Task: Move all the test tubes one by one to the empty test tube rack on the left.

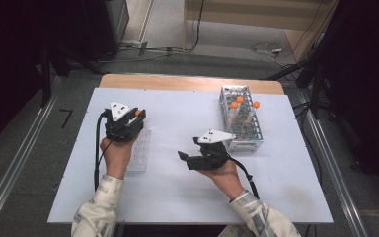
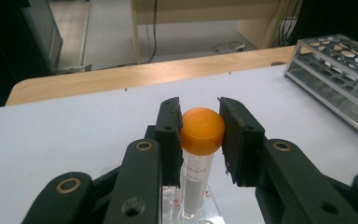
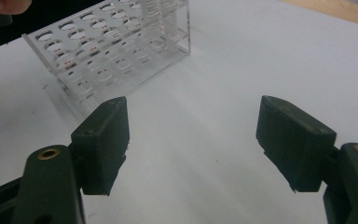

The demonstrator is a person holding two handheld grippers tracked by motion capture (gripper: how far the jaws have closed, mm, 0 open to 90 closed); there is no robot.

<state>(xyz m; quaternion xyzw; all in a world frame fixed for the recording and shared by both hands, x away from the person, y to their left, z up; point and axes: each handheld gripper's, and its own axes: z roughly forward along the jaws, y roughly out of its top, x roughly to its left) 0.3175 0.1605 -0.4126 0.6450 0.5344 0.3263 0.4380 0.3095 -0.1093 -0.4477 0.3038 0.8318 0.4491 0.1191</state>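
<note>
The left gripper [image 2: 199, 135] stands nearest the lens in its own view, its two black jaws clamped on the orange cap [image 2: 202, 129] of a clear tube [image 2: 193, 186]. The pads press the cap from both sides. The tube hangs upright below the jaws, with a white fill in its lower part and faint print on its wall. Its foot stands in a clear plastic rack [image 2: 205, 212] directly beneath the gripper; whether it rests on the bottom of the well cannot be told. In the high view this clear rack [image 1: 139, 150] lies flat on the white table [image 1: 177, 197], under and just ahead of the left gripper [image 1: 137, 118].

Ahead of the left gripper and to its right stands a metal grid rack [image 2: 340, 77], well apart from the jaws. In the high view the same metal rack [image 1: 241, 118] holds three orange-capped tubes [image 1: 240, 102] near its far end.

The right gripper [image 3: 193, 144] has its jaws wide apart with nothing between them, only bare table surface showing in the gap. Beyond its left jaw, apart from it, the clear rack [image 3: 112, 46] stands with rows of open wells. In the high view the right gripper [image 1: 187, 158] lies level above the table, between the two racks, touching neither.
</note>
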